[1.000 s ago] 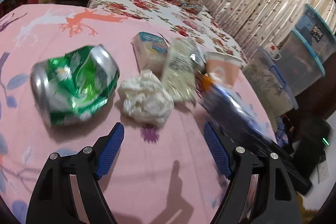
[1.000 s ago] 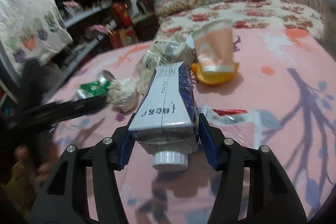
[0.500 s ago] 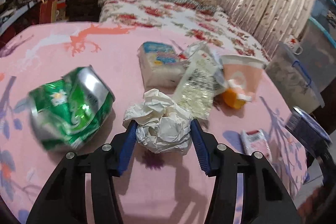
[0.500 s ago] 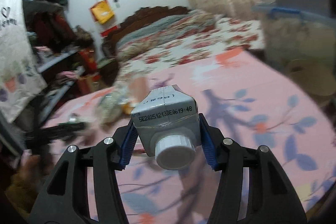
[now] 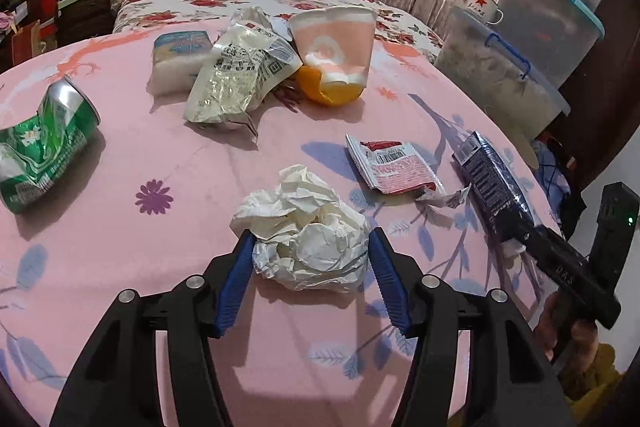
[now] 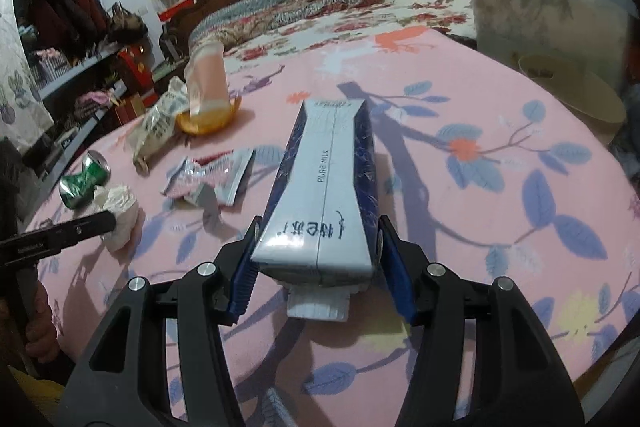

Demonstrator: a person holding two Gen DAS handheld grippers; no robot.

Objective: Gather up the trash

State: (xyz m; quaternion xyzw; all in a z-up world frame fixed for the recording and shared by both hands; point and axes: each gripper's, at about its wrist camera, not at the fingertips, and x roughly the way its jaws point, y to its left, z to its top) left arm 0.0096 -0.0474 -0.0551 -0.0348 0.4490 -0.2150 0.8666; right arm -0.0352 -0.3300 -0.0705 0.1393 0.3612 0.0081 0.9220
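Pink tablecloth (image 5: 180, 155): left fingers (image 5: 236, 277) clamp crumpled tissue (image 5: 308, 231); right fingers (image 6: 394, 277) clamp milk carton (image 6: 324, 187); wrapper (image 5: 394, 169) between.

green can (image 5: 38, 143) — cut off at left edge | milk carton (image 6: 325, 195) cap — hidden under its body

Between your left tongs' blue-padded black fingers (image 5: 310, 269) sits a crumpled white paper ball (image 5: 306, 235). It lies on a pink tablecloth (image 5: 192, 171) printed with blue leaves and a purple flower. Far left of those tongs lies a crushed green and silver can (image 5: 42, 147). Ahead stands a peach-and-white paper cup (image 5: 334, 45) over what looks like an orange peel (image 5: 330, 91). Your right tongs (image 6: 318, 267) frame a navy and pale grey milk carton (image 6: 328, 187).
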